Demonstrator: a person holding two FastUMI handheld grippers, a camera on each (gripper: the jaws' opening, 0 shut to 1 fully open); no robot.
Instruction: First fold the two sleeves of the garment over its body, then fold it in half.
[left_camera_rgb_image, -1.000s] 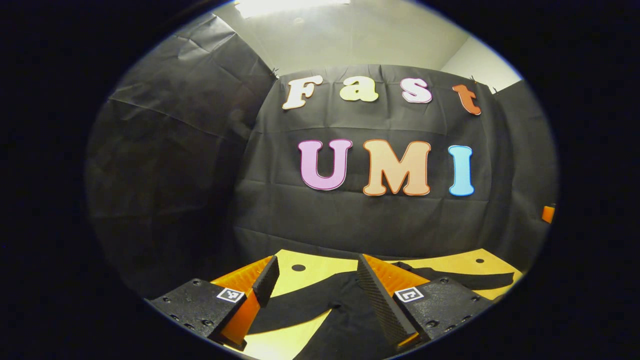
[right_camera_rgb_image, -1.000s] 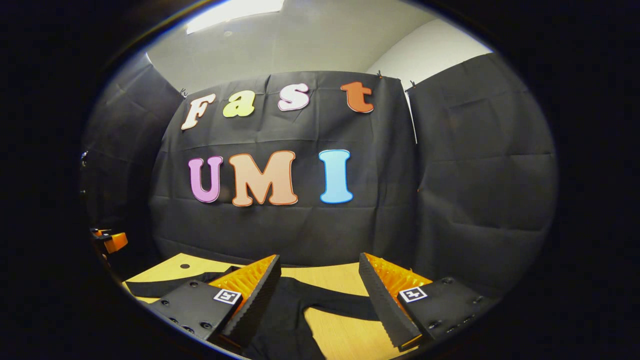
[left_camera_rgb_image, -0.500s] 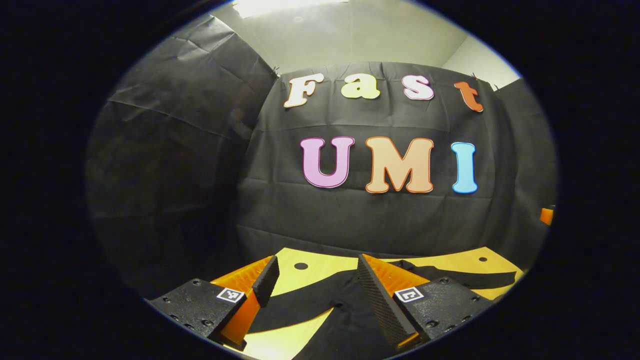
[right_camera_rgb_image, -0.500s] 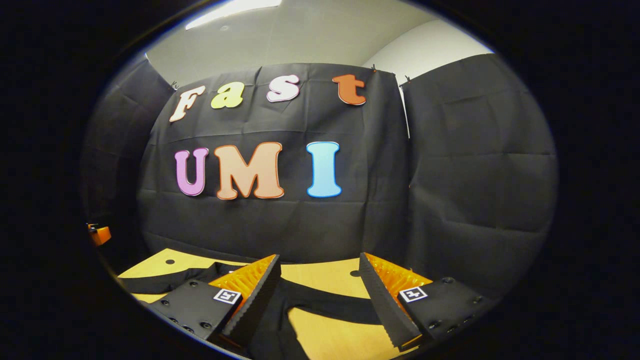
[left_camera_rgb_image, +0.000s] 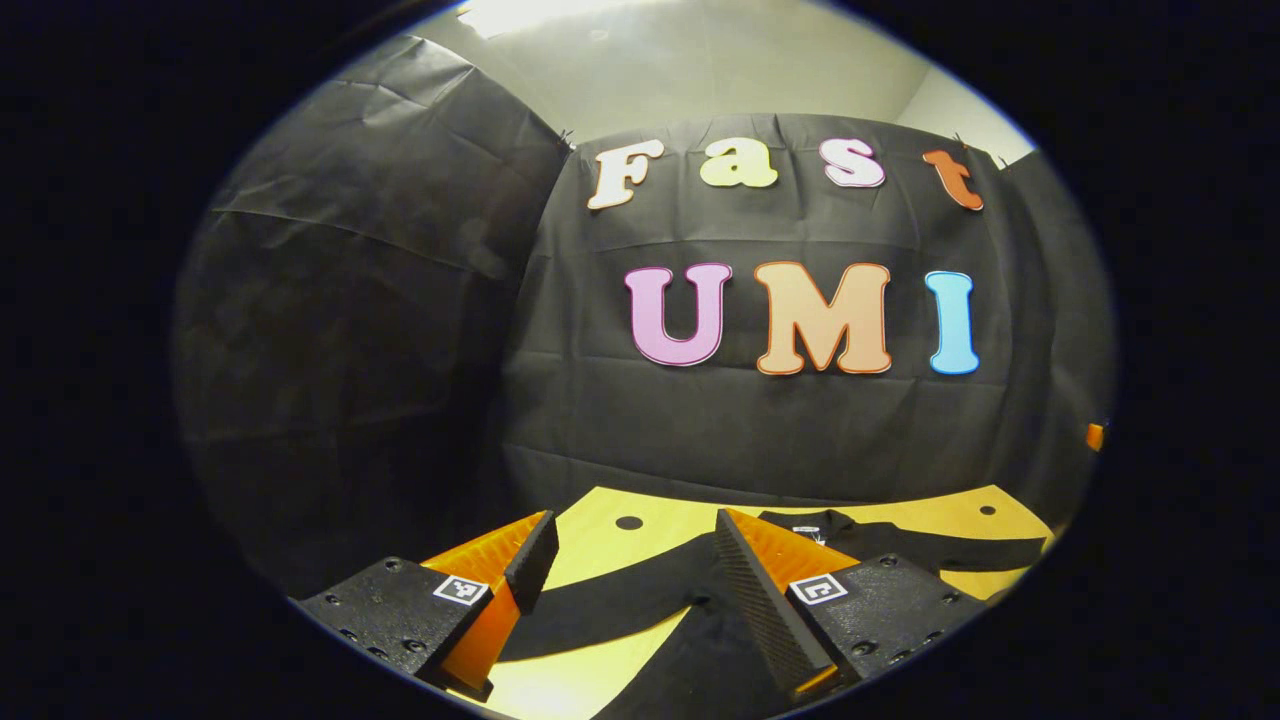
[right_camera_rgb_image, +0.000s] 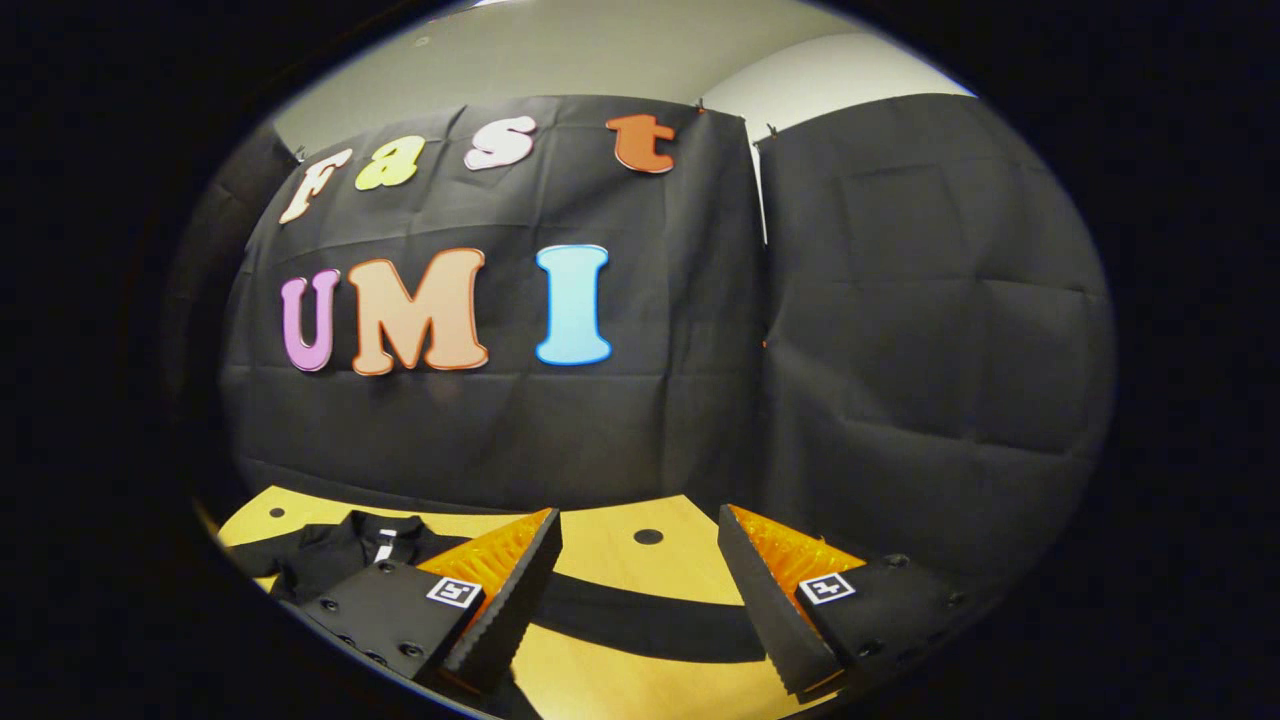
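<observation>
Left gripper (left_camera_rgb_image: 625, 575): jaws wide apart, nothing between them, held above table (left_camera_rgb_image: 600, 550). Right gripper (right_camera_rgb_image: 635, 580): jaws wide too, gripping nothing, also off the surface.

Left gripper view: black garment (left_camera_rgb_image: 700, 640) flat on yellow wood tabletop, one sleeve (left_camera_rgb_image: 610, 605) running left across the gap between the fingers, body dropping toward lower edge. Collar with small white tag (left_camera_rgb_image: 806, 530) just past the right-hand finger, other sleeve (left_camera_rgb_image: 960, 550) stretching right. Round hole (left_camera_rgb_image: 629, 522) in tabletop beyond the near sleeve, second hole (left_camera_rgb_image: 988, 510) far right. Small orange bit (left_camera_rgb_image: 1096, 436) at right rim, too small to identify.

Right gripper view: same garment from other side, sleeve (right_camera_rgb_image: 650, 620) lying as a dark band across the gap, collar and white tag (right_camera_rgb_image: 383, 545) left of the left-hand finger. Hole (right_camera_rgb_image: 648, 537) beyond the sleeve, another hole (right_camera_rgb_image: 277, 512) far left. Both sleeves spread out, not on the body. Booth wall cloth (right_camera_rgb_image: 900, 350) behind table.
</observation>
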